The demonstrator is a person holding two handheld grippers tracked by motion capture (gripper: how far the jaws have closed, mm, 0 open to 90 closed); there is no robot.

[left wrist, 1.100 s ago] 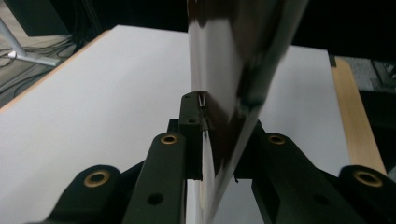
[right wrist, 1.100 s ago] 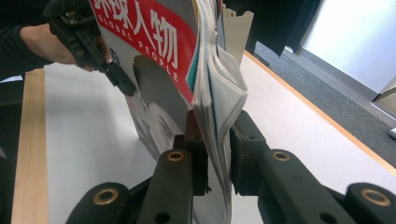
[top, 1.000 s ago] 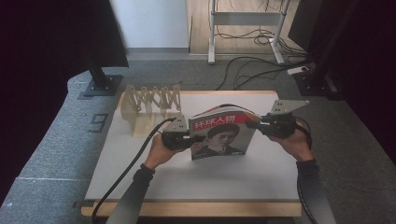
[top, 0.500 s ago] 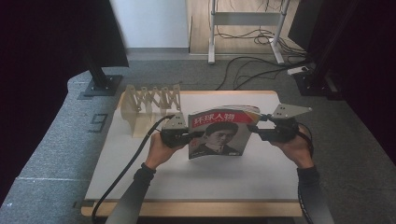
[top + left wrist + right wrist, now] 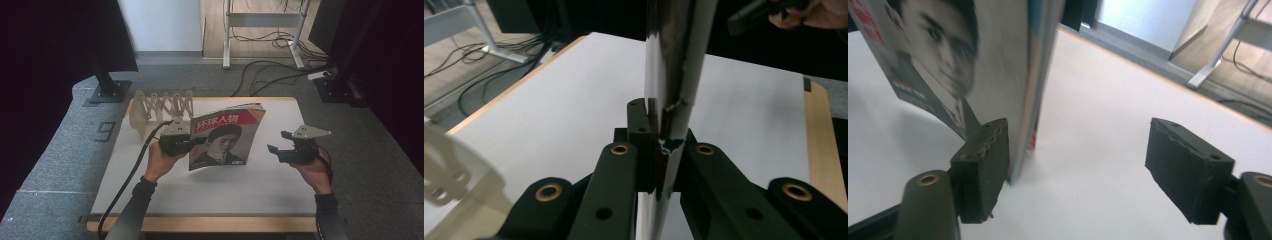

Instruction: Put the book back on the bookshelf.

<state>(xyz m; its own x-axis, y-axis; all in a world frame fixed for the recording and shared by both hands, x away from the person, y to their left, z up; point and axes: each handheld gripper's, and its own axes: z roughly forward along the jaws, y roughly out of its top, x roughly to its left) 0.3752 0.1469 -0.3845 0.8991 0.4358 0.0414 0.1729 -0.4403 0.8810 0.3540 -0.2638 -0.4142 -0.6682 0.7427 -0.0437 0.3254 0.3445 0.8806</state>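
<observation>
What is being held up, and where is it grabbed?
The left gripper pinches the magazine at the edge by its fingers. The right gripper is open, holding nothing.

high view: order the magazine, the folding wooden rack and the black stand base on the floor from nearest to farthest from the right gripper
From the right gripper:
1. Magazine, just to its left, held upright at mid-table by the left gripper.
2. Folding wooden rack, at the table's far left corner.
3. Black stand base, on the floor beyond that corner.

Glossy magazine held upright over the white table

The thin glossy magazine [image 5: 225, 137] with a red masthead and a portrait cover stands upright near the table's [image 5: 210, 195] middle, cover facing the near edge, its left edge pinched in the left gripper [image 5: 196, 142], pages slightly bowed.
</observation>
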